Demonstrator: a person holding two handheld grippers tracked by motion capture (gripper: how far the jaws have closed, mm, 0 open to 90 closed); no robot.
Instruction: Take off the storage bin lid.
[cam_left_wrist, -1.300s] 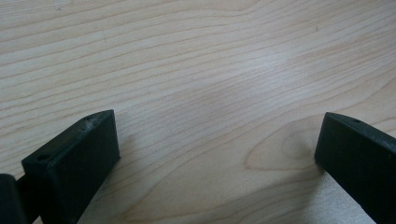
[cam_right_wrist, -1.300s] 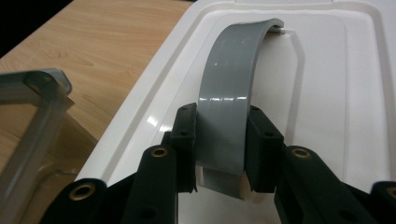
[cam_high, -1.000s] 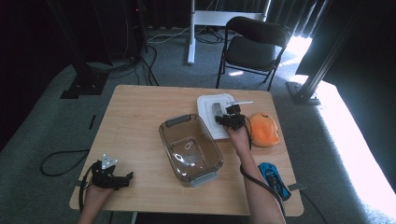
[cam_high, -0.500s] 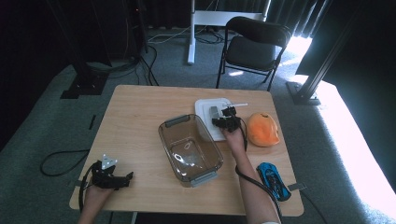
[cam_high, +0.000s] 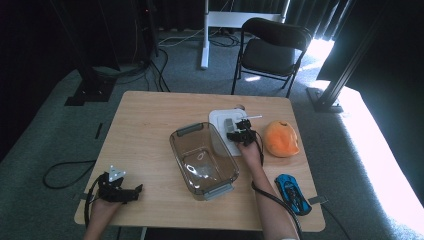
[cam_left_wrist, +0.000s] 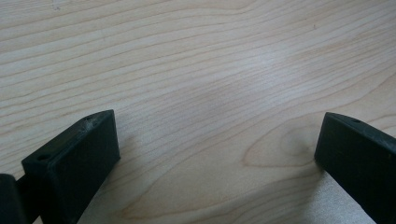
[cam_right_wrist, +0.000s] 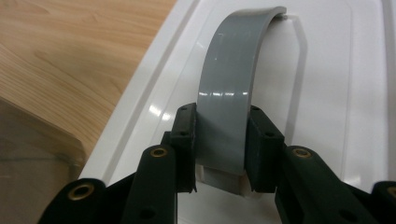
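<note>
A white lid (cam_high: 219, 120) lies flat on the table beside a clear plastic container (cam_high: 180, 150). The lid carries an arched grey handle (cam_right_wrist: 231, 79). My right gripper (cam_right_wrist: 223, 140) is shut on that handle, its black jaws pressed against both sides of the strap. In the high view the right gripper (cam_high: 239, 131) sits over the lid's near half, just right of the container. My left gripper (cam_high: 135, 190) rests open on the bare wood at the table's front left corner. In its own view the left gripper (cam_left_wrist: 219, 154) has nothing between its wide-apart jaws.
An orange rounded object (cam_high: 281, 138) lies right of the lid, and a blue toy car (cam_high: 292, 193) sits near the front right edge. A thin white stick (cam_high: 252, 117) lies beyond the gripper. A black chair (cam_high: 272, 47) stands behind the table.
My right gripper has shifted slightly left over the lid toward its grey handle. The left gripper has stayed put.
</note>
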